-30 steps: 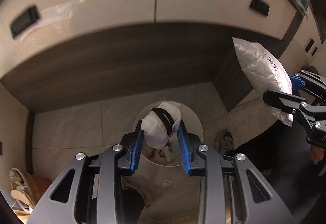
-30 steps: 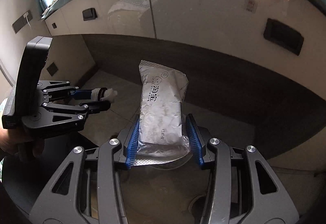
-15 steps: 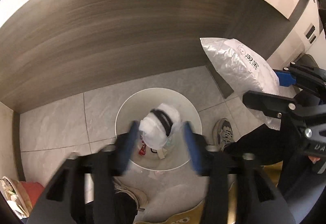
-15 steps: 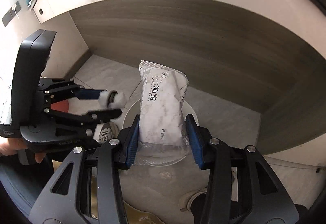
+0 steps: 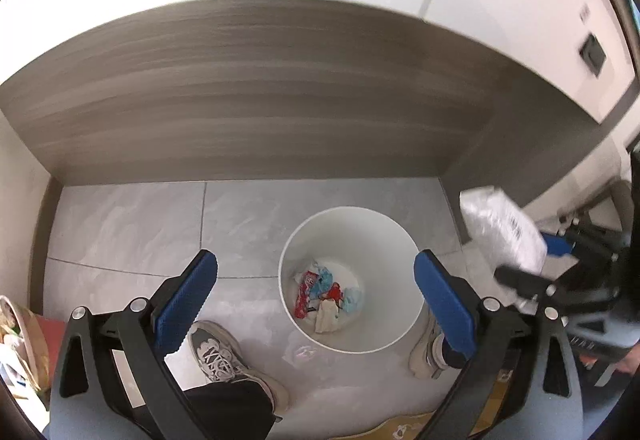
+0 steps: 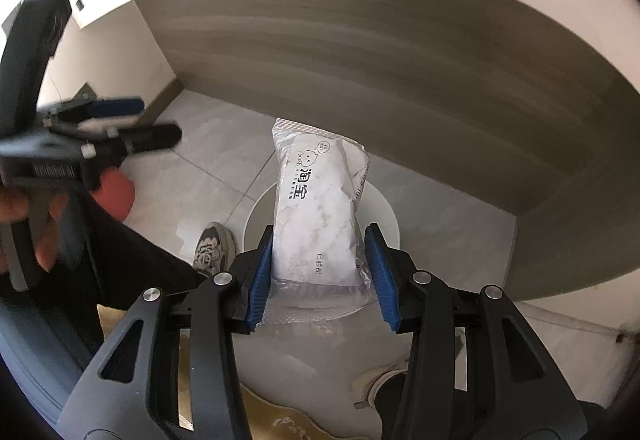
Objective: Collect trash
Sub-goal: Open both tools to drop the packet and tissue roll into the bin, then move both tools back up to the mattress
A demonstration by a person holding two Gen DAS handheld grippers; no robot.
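Observation:
A white round bin (image 5: 348, 210) stands on the tiled floor, with red, blue and white wrappers (image 5: 324, 292) at its bottom. My left gripper (image 5: 314, 260) hangs above it, its jaws opening wide with nothing between them. In the right wrist view my right gripper (image 6: 320, 264) is shut on a silvery white plastic packet (image 6: 316, 200) with black print, held upright over the bin's rim (image 6: 386, 210). The same packet (image 5: 504, 232) shows blurred at the right edge of the left wrist view. The left gripper (image 6: 116, 124) appears blurred at the left of the right wrist view.
A dark wood panel (image 5: 280, 100) and white walls box in the alcove behind the bin. The person's two shoes (image 5: 220, 356) (image 5: 428, 356) stand on either side of the bin. A basket (image 5: 24, 340) sits at the far left, and a red round thing (image 6: 118, 196) lies on the floor.
The left jaws have spread from a grip on a white wad to wide open, and the wad is gone from between them. The right gripper has sunk toward the bin, still holding the packet.

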